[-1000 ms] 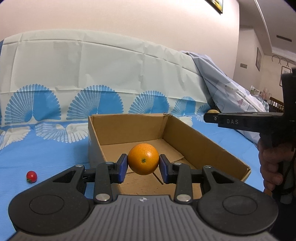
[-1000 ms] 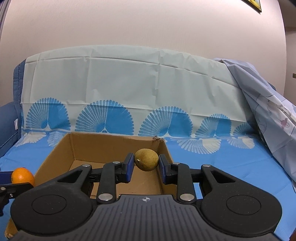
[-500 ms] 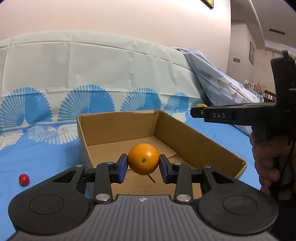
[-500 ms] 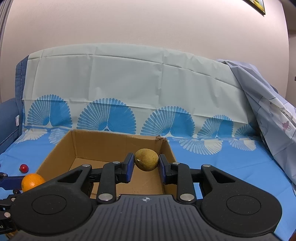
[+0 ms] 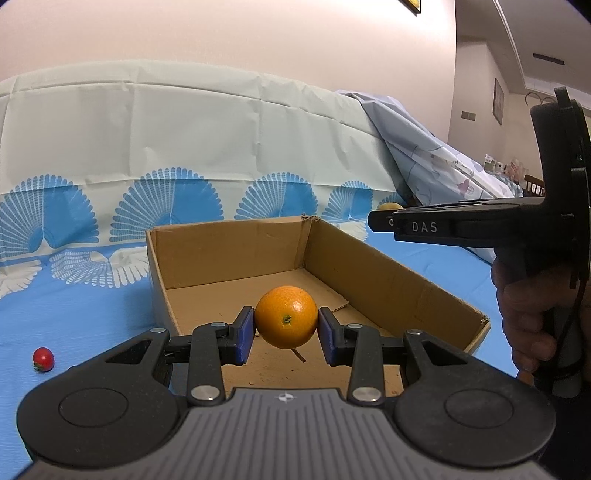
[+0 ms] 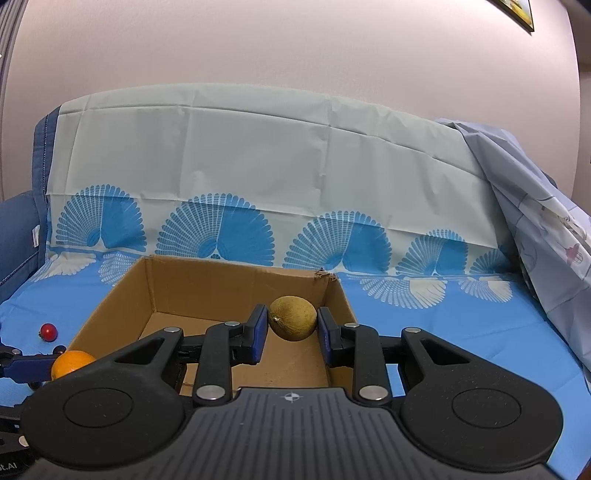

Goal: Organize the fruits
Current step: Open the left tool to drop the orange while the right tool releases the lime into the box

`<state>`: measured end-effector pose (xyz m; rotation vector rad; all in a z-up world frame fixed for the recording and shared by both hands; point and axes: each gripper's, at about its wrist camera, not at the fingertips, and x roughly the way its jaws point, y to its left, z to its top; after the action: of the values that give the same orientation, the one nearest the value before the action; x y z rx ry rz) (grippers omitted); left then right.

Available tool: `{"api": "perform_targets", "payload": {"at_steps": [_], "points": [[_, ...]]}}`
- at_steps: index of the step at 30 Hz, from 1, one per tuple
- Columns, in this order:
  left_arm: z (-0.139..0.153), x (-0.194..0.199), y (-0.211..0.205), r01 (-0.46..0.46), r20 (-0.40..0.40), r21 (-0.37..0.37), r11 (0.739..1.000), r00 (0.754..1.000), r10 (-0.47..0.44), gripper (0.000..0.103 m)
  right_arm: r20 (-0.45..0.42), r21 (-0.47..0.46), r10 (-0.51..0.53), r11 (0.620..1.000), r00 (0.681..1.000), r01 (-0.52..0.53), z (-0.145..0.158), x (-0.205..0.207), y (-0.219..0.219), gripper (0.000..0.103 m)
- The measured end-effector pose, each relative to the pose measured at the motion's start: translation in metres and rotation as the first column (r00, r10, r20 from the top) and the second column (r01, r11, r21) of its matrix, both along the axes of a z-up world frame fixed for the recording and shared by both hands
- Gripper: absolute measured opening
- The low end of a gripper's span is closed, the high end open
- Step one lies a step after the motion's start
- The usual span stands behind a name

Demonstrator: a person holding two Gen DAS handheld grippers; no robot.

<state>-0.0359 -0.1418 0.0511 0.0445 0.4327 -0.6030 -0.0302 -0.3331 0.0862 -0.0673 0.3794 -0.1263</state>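
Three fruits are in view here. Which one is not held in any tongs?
The small red fruit lying on the blue cloth, left of the cardboard box. The orange is clamped in the left tongs, the yellow-green fruit in the right tongs.

A plain pinkish wall (image 6: 295, 48) rises behind a sofa draped in a creased pale sheet (image 6: 258, 147) printed with blue fan shapes; the seat is covered in bright blue. A second, light-blue patterned cloth (image 5: 424, 147) hangs over the sofa's right end. A framed picture (image 6: 517, 13) hangs high on the wall. In the left wrist view, an adjoining room (image 5: 498, 110) opens at right.
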Motion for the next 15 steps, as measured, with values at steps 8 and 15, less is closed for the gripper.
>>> {"api": "perform_targets", "payload": {"at_steps": [8,15], "points": [[-0.0014,-0.0009,-0.0035,0.007,0.001,0.005,1.0,1.0,-0.007,0.041,-0.002,-0.001,-0.002,1.0,1.0,0.002,0.0005,0.0001,0.0012,0.03],[-0.0023,-0.0005,-0.0051,0.011,0.002,0.005,1.0,1.0,-0.011,0.041,-0.002,-0.001,-0.003,1.0,1.0,0.003,0.0008,0.0003,0.0017,0.03]]}}
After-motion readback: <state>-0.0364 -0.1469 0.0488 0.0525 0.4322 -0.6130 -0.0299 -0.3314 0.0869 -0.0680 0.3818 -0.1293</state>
